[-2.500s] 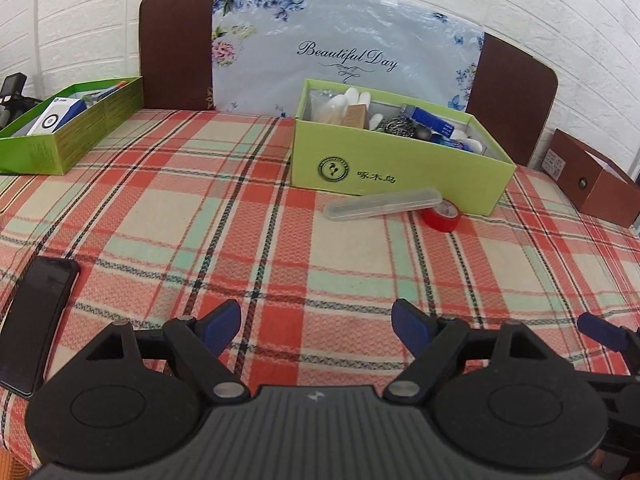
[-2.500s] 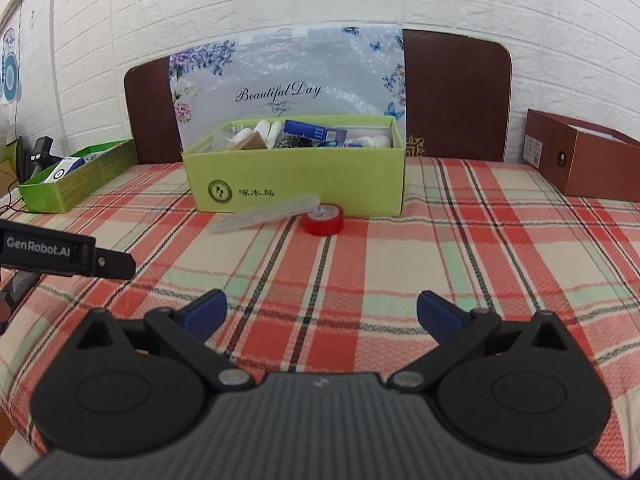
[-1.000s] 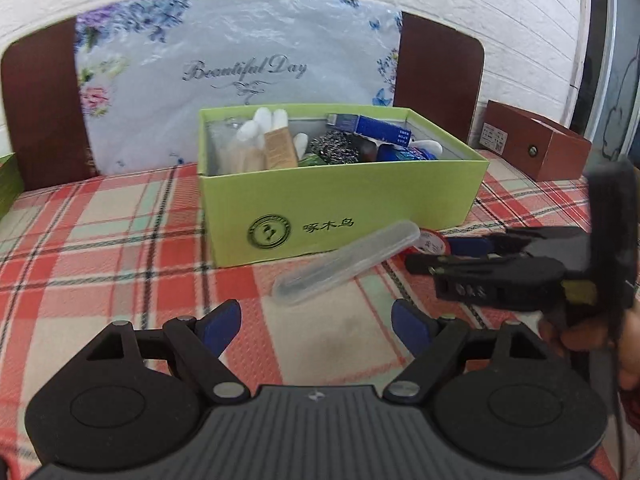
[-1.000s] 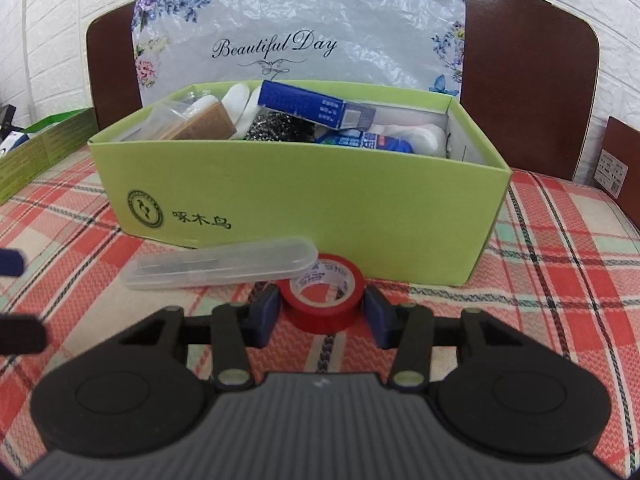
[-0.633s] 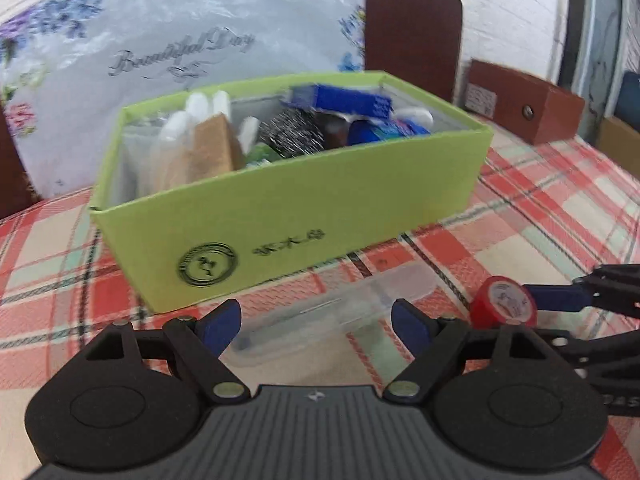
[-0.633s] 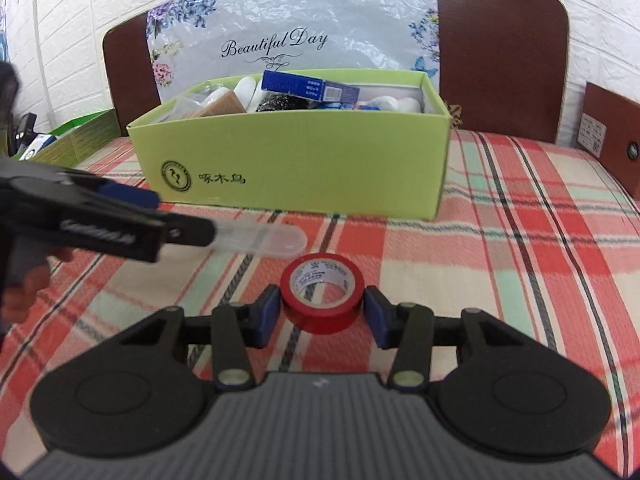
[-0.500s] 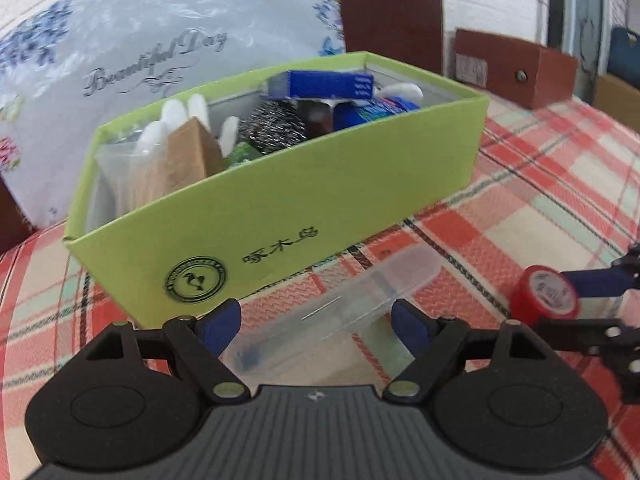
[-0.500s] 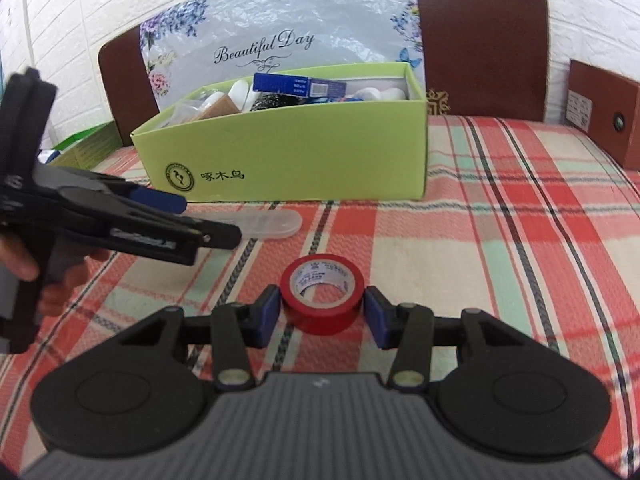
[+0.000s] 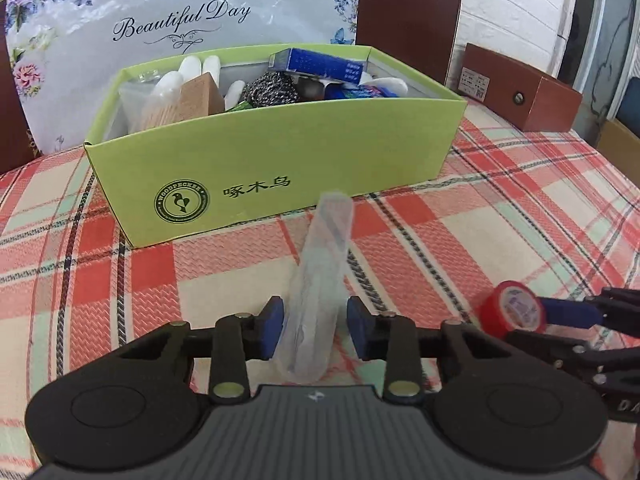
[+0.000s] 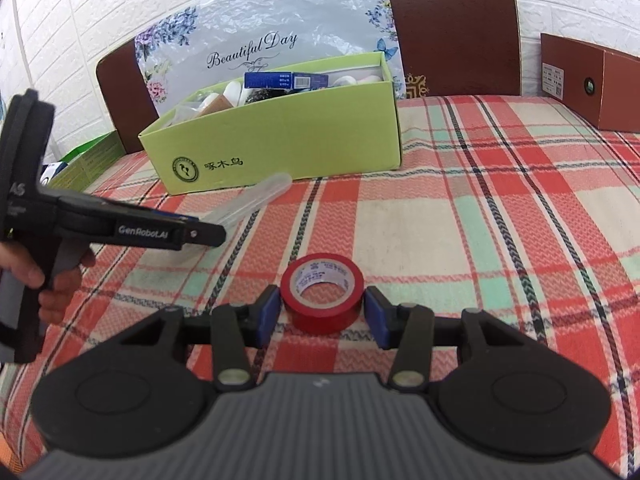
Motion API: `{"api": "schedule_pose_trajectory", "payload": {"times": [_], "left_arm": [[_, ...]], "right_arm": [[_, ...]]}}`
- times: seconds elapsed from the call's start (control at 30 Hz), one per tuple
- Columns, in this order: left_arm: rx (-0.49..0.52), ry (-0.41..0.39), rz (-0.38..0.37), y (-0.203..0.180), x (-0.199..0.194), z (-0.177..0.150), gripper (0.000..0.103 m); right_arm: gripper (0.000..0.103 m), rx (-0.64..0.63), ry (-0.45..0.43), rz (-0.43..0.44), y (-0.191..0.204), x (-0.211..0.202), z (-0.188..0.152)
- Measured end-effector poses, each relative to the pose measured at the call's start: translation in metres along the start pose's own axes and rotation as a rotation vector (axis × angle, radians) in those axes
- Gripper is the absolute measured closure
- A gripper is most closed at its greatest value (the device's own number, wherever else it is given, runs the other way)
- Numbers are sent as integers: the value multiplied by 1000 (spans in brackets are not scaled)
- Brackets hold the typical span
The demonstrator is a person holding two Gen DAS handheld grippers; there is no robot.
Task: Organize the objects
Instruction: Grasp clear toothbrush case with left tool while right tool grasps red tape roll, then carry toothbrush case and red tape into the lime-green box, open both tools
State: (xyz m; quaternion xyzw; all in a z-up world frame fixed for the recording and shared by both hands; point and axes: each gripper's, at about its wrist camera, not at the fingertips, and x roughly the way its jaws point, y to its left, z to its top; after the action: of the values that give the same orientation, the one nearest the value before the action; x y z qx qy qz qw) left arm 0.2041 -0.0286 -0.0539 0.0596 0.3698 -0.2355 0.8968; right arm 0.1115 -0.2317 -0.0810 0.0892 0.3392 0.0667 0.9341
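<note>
A clear plastic case (image 9: 320,280) lies lengthwise between the blue pads of my left gripper (image 9: 315,322). The jaws are closing, and both pads touch its sides. Its far end points at the front wall of the green box (image 9: 280,152). In the right wrist view the case (image 10: 256,198) sticks out past the left gripper (image 10: 208,234), which a hand holds. My right gripper (image 10: 322,316) is shut on a red tape roll (image 10: 322,300) just over the plaid cloth, well in front of the green box (image 10: 280,140). The left wrist view shows that tape roll (image 9: 510,308) at the right.
The green box is full of small items. A brown box (image 9: 520,92) stands at the back right. Another green box (image 10: 88,160) sits at the far left. A floral bag (image 9: 180,12) and dark chair backs (image 10: 452,20) rise behind.
My left jaws have narrowed onto the clear case, which has swung to point along the fingers. My right gripper has drawn the tape roll back from the green box.
</note>
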Motion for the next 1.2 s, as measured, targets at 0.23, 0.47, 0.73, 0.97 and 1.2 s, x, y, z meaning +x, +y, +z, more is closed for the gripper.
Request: {"api": "schedule_pose_trajectory", "payload": {"times": [0.23, 0.47, 0.73, 0.97, 1.2], "left_arm": [[-57, -2, 24, -7, 16, 17, 56], [-127, -20, 56, -4, -5, -7, 74], [-215, 13, 57, -18, -71, -67, 74], [-235, -6, 117, -22, -82, -76, 74], [-260, -19, 124, -23, -80, -68, 72]], "right_arm": [[51, -31, -12, -33, 5, -1, 1], [57, -75, -15, -52, 11, 3, -1], [57, -146, 33, 6, 31, -17, -15], [56, -191, 57, 14, 50, -30, -29], [56, -204, 62, -13, 53, -33, -29]]}}
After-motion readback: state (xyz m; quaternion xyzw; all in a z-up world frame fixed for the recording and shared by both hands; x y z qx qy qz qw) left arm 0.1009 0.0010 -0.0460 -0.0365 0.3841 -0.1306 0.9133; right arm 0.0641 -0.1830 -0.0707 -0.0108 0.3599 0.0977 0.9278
